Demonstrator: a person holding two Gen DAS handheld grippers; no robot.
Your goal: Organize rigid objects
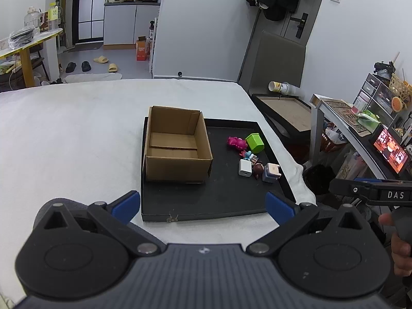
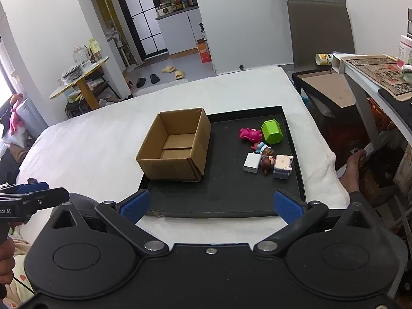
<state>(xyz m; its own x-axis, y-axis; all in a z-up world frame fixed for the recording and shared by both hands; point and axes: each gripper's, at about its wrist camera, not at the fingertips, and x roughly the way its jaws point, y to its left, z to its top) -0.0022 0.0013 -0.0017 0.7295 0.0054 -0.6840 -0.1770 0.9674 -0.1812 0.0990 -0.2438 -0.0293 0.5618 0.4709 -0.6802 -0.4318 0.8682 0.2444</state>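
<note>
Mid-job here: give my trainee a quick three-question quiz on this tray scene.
1. True or false: the cardboard box already holds a toy.
2. Which item lies nearest the green block? A) white charger B) pink toy C) lavender block
3. Fill in: the box and the small items all rest on a black ___.

Key: 1 false, the box is empty. 2 B. 3 tray. Both the left gripper and the right gripper have their fingers wide open, holding nothing.

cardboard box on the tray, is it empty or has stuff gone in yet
Empty. The cardboard box stands open-topped on the black tray, and both views show only its bare bottom flaps inside.
</note>
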